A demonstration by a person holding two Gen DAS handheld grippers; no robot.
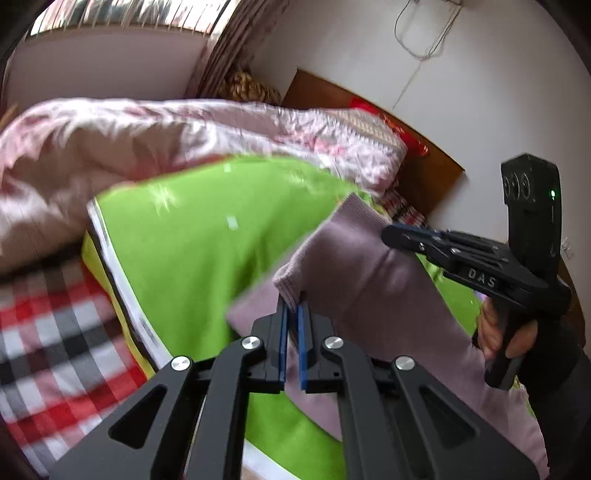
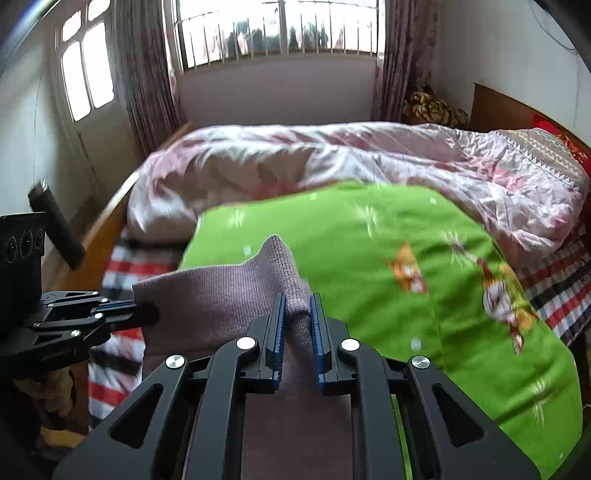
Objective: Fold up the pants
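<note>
The mauve knit pants (image 1: 354, 273) are lifted above a green blanket (image 1: 192, 251) on the bed. My left gripper (image 1: 293, 306) is shut on one edge of the pants. My right gripper (image 2: 297, 306) is shut on a bunched fold of the pants (image 2: 221, 295). In the left wrist view the right gripper (image 1: 391, 234) pinches the fabric from the right. In the right wrist view the left gripper (image 2: 147, 314) holds the fabric from the left. The pants hang between the two grippers and drape down over the blanket (image 2: 388, 251).
A pink floral quilt (image 2: 332, 162) lies bunched along the far side of the bed. A red plaid sheet (image 1: 48, 332) shows beside the blanket. A wooden headboard (image 1: 424, 162) stands by the wall. A window with curtains (image 2: 280, 33) is behind the bed.
</note>
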